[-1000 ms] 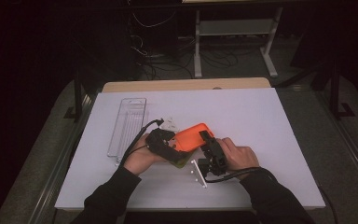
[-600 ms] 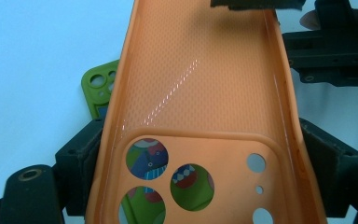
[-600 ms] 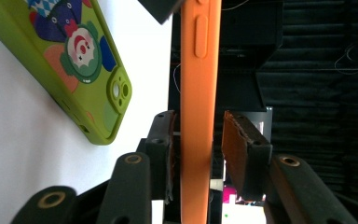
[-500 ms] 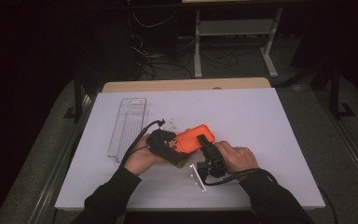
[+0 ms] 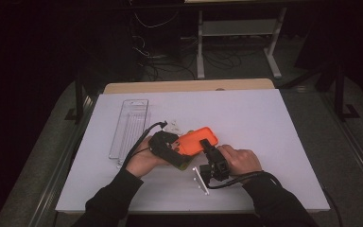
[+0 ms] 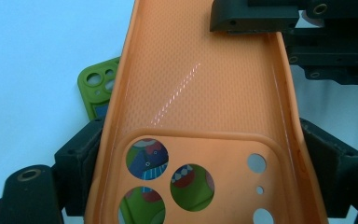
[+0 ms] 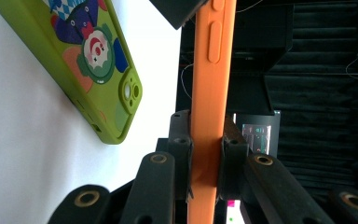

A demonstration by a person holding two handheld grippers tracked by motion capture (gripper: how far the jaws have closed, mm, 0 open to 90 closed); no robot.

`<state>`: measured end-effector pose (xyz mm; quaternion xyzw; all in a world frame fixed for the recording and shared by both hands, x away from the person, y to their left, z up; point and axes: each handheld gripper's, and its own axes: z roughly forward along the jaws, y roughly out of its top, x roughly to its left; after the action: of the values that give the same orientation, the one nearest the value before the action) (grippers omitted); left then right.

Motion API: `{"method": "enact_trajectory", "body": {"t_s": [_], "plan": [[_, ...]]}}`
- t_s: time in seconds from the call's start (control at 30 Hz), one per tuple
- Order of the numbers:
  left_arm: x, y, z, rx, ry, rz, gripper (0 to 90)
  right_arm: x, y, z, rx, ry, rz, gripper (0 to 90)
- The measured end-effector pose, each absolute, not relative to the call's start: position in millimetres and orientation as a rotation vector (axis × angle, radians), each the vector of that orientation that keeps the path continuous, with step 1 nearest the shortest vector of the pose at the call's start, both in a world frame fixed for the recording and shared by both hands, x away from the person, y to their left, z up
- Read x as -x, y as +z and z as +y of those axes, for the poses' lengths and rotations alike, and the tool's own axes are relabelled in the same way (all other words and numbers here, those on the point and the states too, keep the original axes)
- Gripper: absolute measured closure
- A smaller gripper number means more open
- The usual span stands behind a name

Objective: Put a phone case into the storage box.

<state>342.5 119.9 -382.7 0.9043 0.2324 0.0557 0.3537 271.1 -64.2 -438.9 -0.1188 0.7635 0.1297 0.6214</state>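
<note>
Dark room, cables and metal stand legs beyond; white worktop (image 5: 274,127) lit in the middle. Soft orange silicone phone case (image 5: 196,140), camera holes at one end, held up off the worktop between both grippers, just this side of the worktop's centre. Left gripper (image 5: 166,147) clamped across the case's width at the camera-hole end, black pads pressing on both long edges as seen in the left gripper view (image 6: 200,140); jaws standing wide, yet pinching the case. Right gripper (image 5: 209,150) at the opposite end, jaws just closed in, now pressed together on the thin side wall of the case, pads (image 7: 228,158) squeezing it from both faces in the right gripper view, orange edge (image 7: 212,93) running straight up between them with its side buttons showing.

Below the held case, lying flat on the worktop: green rubbery phone case with a colourful cartoon print (image 7: 98,60), visible through the orange case's camera holes and poking out at its left (image 6: 95,91). Farther left on the worktop, long clear plastic tray (image 5: 128,125), well apart from the hands. Just beside the right hand, near the front edge, small clear plastic strip (image 5: 199,178). Dark sleeves entering from the bottom of the high view.
</note>
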Motion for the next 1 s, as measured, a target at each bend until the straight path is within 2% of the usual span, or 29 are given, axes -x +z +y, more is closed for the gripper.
{"method": "enact_trajectory", "body": {"t_s": [0.23,0.33,0.43,0.77,1.0], "plan": [[-342.0,-384.7,121.0,-2.314,0.116,0.605,12.6,-270.3,-438.2,-65.3,0.288,0.302,1.737,77.9],[-341.2,-386.1,118.7,-2.303,0.095,0.608,4.4,-270.2,-439.5,-65.3,0.281,0.306,1.745,77.9],[-341.6,-385.3,119.7,-2.311,0.102,0.586,0.1,-270.5,-439.2,-66.1,0.273,0.306,1.742,77.9],[-342.6,-375.8,131.9,-2.242,0.092,0.595,0.0,-275.2,-434.5,-76.7,0.239,0.300,1.752,77.8],[-347.8,-369.0,143.8,-2.243,0.138,0.584,0.0,-279.7,-431.0,-88.0,0.175,0.302,1.793,77.8]]}}
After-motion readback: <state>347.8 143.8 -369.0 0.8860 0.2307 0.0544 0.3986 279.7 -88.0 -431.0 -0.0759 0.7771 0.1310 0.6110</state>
